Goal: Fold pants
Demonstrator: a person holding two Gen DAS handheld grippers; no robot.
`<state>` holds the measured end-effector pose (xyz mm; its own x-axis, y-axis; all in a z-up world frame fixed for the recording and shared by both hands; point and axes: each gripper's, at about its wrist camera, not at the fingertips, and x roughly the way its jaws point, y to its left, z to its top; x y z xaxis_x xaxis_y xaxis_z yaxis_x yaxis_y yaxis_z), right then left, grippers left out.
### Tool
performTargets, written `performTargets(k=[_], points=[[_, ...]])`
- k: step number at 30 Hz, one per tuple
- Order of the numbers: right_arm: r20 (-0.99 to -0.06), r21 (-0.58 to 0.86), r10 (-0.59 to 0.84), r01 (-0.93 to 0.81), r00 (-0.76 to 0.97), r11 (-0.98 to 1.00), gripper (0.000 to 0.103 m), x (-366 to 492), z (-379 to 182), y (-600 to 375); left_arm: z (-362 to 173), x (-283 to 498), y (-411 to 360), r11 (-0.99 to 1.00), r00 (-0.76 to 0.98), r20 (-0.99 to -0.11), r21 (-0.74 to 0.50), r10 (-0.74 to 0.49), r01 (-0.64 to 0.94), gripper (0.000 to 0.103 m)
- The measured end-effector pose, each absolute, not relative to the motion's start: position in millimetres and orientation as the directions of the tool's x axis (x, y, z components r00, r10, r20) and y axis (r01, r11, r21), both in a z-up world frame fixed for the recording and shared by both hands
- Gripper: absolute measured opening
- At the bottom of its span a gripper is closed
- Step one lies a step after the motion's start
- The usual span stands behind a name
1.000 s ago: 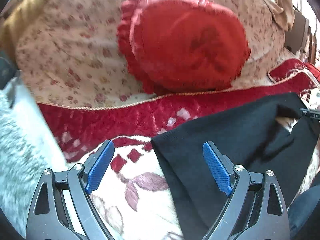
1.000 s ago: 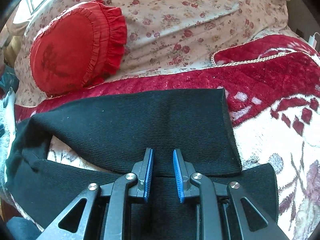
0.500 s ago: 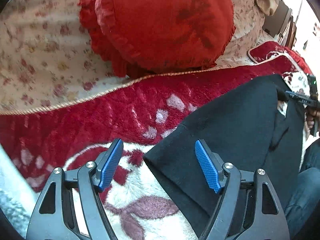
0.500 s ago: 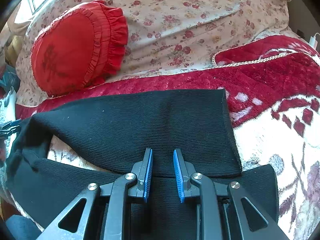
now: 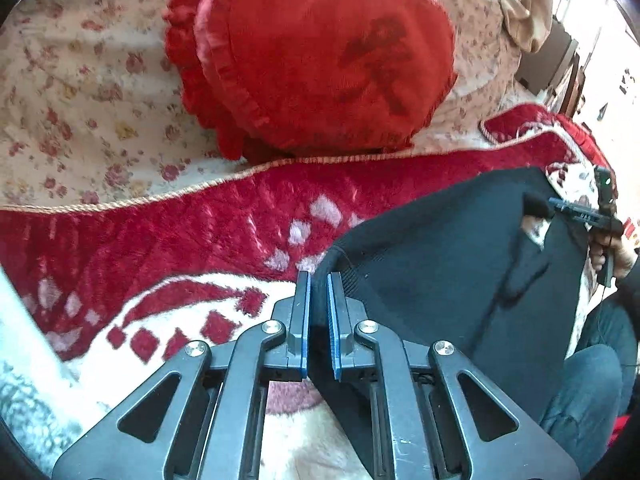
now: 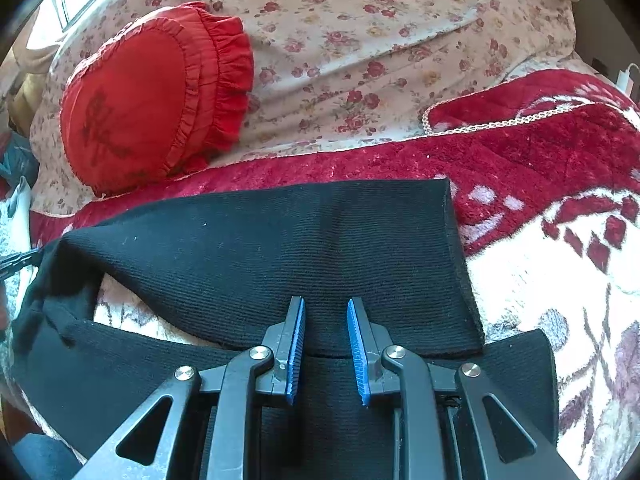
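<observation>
Black ribbed pants (image 6: 256,256) lie on a red and white patterned blanket (image 6: 560,248), the two legs spread apart in a V with their ends toward the right. In the left wrist view the pants (image 5: 440,264) lie at the right, and my left gripper (image 5: 318,280) is shut on their near corner edge. My right gripper (image 6: 325,308) is narrowly apart over the near edge of the upper leg, with black cloth between its blue pads; it also shows far right in the left wrist view (image 5: 576,212).
A round red ruffled cushion (image 6: 148,96) leans on the floral-covered sofa back (image 6: 400,40) behind the pants. A grey-white fluffy cloth (image 5: 24,408) lies at the left. The person's blue-jeaned leg (image 5: 588,392) is at the right.
My left gripper moved right onto the pants' corner and closed on it. My right gripper has stayed in place and opened slightly.
</observation>
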<state>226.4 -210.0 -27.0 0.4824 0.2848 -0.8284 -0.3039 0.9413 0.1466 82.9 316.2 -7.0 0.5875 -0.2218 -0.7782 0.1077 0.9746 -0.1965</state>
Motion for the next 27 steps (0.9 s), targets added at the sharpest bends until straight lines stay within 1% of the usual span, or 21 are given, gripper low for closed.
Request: performTargets(k=[4, 8, 9, 11, 12, 14, 15, 16, 18, 19, 22, 26, 27], points=[[-0.828, 0.152, 0.288, -0.301, 0.482, 0.941, 0.020, 226, -27, -211, 14, 74, 322, 0.969, 0.618, -0.749, -0.227, -0.237, 0.097, 0.003], [-0.829, 0.155, 0.288, -0.297, 0.480, 0.942, 0.020, 226, -27, -211, 22, 67, 319, 0.969, 0.607, -0.756, -0.217, -0.245, 0.120, 0.002], [-0.829, 0.156, 0.288, -0.296, 0.480, 0.942, 0.020, 226, -27, -211, 21, 68, 320, 0.974, 0.607, -0.763, -0.199, -0.224, 0.109, 0.002], [-0.828, 0.156, 0.288, -0.296, 0.481, 0.942, 0.020, 226, -27, -211, 12, 73, 325, 0.988, 0.578, -0.803, -0.149, -0.147, 0.045, 0.003], [-0.828, 0.154, 0.288, -0.298, 0.481, 0.942, 0.021, 226, -27, -211, 4, 78, 326, 0.990, 0.545, -0.828, -0.139, -0.132, 0.030, 0.003], [-0.829, 0.154, 0.288, -0.299, 0.480, 0.942, 0.021, 226, -27, -211, -5, 81, 326, 0.994, 0.537, -0.837, -0.111, -0.106, 0.022, 0.004], [-0.829, 0.155, 0.288, -0.298, 0.480, 0.942, 0.020, 226, -27, -211, -8, 82, 328, 0.992, 0.549, -0.827, -0.126, -0.117, 0.021, 0.012], [-0.829, 0.156, 0.290, -0.299, 0.479, 0.941, 0.021, 226, -27, -211, -10, 83, 331, 0.988, 0.560, -0.817, -0.156, -0.136, 0.012, 0.030], [-0.829, 0.155, 0.289, -0.299, 0.479, 0.942, 0.021, 226, -27, -210, -13, 82, 337, 0.980, 0.587, -0.794, -0.200, -0.157, -0.009, 0.050], [-0.829, 0.152, 0.288, -0.301, 0.480, 0.941, 0.021, 226, -27, -210, -15, 82, 340, 0.974, 0.600, -0.782, -0.225, -0.172, -0.014, 0.053], [-0.828, 0.147, 0.285, -0.303, 0.482, 0.941, 0.021, 226, -27, -210, -22, 85, 345, 0.960, 0.609, -0.765, -0.280, -0.209, -0.024, 0.053], [-0.828, 0.144, 0.283, -0.304, 0.484, 0.942, 0.021, 226, -27, -210, -38, 91, 344, 0.943, 0.586, -0.768, -0.331, -0.258, -0.018, 0.053], [-0.828, 0.144, 0.283, -0.305, 0.484, 0.941, 0.021, 226, -27, -210, -39, 92, 343, 0.939, 0.589, -0.762, -0.344, -0.270, -0.015, 0.050]])
